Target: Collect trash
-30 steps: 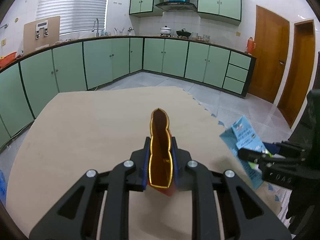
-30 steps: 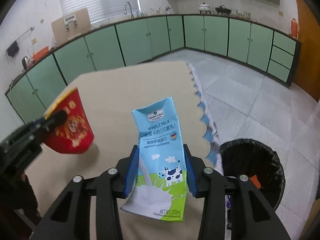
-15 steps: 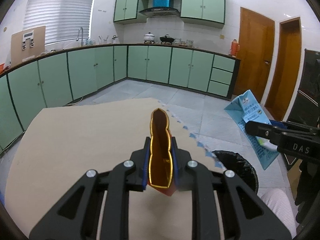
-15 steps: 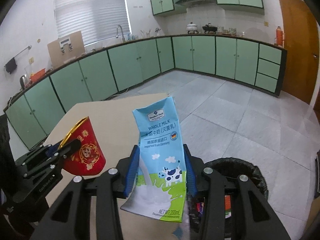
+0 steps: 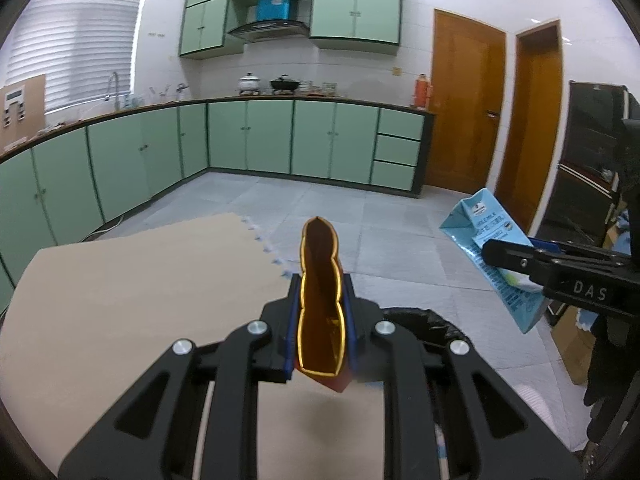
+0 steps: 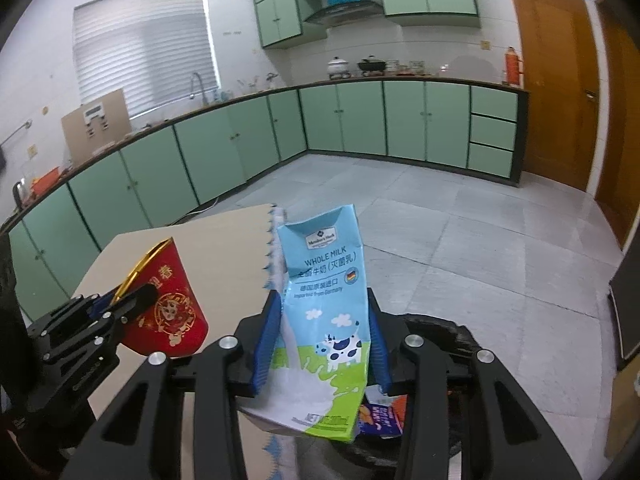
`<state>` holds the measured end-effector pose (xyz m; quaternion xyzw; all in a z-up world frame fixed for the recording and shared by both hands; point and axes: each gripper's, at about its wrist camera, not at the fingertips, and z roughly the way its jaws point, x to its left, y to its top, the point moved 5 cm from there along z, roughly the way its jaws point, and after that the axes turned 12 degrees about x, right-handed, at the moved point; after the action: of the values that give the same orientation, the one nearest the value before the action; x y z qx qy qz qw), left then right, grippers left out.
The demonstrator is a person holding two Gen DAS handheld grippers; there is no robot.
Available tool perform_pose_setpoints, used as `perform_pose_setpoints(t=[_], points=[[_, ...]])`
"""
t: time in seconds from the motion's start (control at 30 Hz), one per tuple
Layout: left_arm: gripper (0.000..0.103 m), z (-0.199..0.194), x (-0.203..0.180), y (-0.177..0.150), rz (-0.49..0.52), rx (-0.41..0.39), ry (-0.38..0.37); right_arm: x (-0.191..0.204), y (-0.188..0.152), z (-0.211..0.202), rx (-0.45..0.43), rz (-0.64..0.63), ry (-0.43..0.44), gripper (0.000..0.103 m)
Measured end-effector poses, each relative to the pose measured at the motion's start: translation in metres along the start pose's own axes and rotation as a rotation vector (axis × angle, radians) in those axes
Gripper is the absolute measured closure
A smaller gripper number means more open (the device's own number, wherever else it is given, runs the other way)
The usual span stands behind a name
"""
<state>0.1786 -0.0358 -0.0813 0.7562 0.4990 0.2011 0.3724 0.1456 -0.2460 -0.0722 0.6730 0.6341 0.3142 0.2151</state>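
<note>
1. Left hand-held gripper (image 5: 320, 336) clamped on a squashed red paper cup (image 5: 320, 300) with a gold rim, held in the air above the beige table (image 5: 132, 292) edge.
2. Right hand-held gripper (image 6: 322, 344) clamped on a blue whole-milk carton (image 6: 326, 320), upright, above a black-lined trash bin (image 6: 460, 336) on the tiled floor.
3. Wrappers visible inside the bin.

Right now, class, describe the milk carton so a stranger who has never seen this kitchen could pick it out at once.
Start at the tan table in the green-cupboard kitchen, then look past its edge above the black bin. There the right claw grips the milk carton. It is flat, pale blue with a cartoon cow and "WHOLE MILK", unlike the red, gold-rimmed paper cup beside it.
</note>
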Motion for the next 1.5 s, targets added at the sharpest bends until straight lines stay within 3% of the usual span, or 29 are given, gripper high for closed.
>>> perform_pose_setpoints(t=[0.3,0.33,0.6,0.7,0.77,0.8,1.0,1.37,1.5], points=[[0.086,0.037,-0.059,0.007,0.061,0.017,-0.074,-0.059,-0.005,0.007,0.022,0.077,-0.049,0.067],[0.086,0.042,-0.066,0.007,0.066,0.023,-0.08,-0.066,-0.007,0.009,0.031,0.088,-0.042,0.089],[0.085,0.082,-0.097,0.01,0.101,0.062,-0.111,-0.122,-0.027,0.038,0.084,0.171,-0.088,0.089],[0.083,0.09,-0.104,0.015,0.115,0.068,-0.116,-0.14,-0.036,0.048,0.11,0.193,-0.095,0.083],[0.079,0.093,-0.105,0.016,0.125,0.069,-0.115,-0.147,-0.038,0.052,0.116,0.201,-0.111,0.06],[0.079,0.095,-0.106,0.017,0.128,0.072,-0.118,-0.151,-0.04,0.053,0.117,0.207,-0.123,0.055],[0.075,0.1,-0.111,0.02,0.129,0.081,-0.121,-0.166,-0.041,0.052,0.098,0.245,-0.126,0.048],[0.049,0.096,-0.111,0.024,0.119,0.065,-0.148,-0.177,-0.041,0.036,0.05,0.272,-0.157,0.024],[0.048,0.092,-0.108,0.024,0.11,0.062,-0.147,-0.176,-0.041,0.031,0.041,0.277,-0.158,0.021]])
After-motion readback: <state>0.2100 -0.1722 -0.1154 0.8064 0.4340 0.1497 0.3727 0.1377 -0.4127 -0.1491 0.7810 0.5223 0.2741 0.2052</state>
